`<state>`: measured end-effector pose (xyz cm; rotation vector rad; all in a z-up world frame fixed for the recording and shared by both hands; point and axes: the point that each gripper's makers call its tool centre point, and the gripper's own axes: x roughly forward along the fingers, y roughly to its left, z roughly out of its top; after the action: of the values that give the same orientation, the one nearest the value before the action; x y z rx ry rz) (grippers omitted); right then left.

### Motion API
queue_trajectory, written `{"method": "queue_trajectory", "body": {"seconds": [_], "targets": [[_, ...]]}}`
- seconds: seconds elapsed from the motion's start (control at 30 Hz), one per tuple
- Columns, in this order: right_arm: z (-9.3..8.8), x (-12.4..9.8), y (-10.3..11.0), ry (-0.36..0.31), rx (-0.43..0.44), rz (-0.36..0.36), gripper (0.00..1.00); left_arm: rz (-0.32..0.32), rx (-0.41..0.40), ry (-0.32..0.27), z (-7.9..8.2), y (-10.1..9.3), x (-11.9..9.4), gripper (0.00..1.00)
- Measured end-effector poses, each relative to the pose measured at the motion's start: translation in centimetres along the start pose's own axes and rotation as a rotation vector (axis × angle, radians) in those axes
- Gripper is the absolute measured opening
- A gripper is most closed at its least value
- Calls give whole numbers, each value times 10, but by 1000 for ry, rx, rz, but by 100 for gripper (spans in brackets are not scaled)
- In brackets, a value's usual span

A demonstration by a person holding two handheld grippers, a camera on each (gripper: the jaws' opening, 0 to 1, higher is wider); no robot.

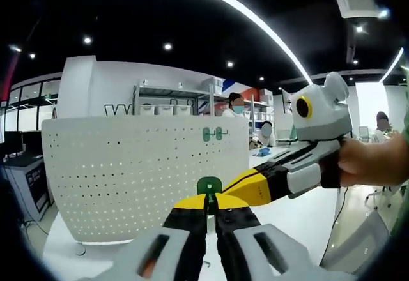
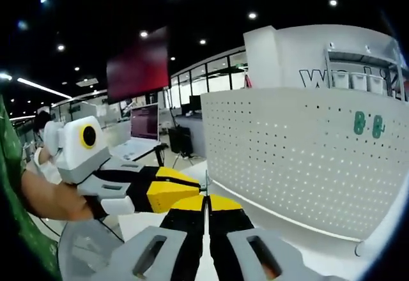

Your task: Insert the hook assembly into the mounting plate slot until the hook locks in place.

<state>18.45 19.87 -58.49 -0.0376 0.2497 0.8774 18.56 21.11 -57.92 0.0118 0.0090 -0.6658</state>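
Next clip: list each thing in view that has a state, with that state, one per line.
Left tongs: shut on green hook piece.
Right tongs: shut, nothing visible between them.
Pegboard: upright on the white table.
Two green hooks: already mounted near the pegboard's top edge.
Green hook piece: held clear of the pegboard, not yet inserted.

The curved white perforated mounting plate looks matt and smooth. The small green plastic hook is glossy. The white desk shows a soft sheen.
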Motion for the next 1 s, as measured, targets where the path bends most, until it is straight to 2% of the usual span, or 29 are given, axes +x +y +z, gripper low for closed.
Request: {"method": "queue_trajectory", "body": {"seconds": [0.33,0.67,1.0], "targets": [[-2,-8,-17,-3,9,-3,0,-4,0,1,-1,-11,16,3],[-2,-6,-17,-9,8,22,0,15,7,2,-2,-11,16,3],[7,-9,-20,-43,-7,15,0,26,24,-3,6,-12,21,3]]}}
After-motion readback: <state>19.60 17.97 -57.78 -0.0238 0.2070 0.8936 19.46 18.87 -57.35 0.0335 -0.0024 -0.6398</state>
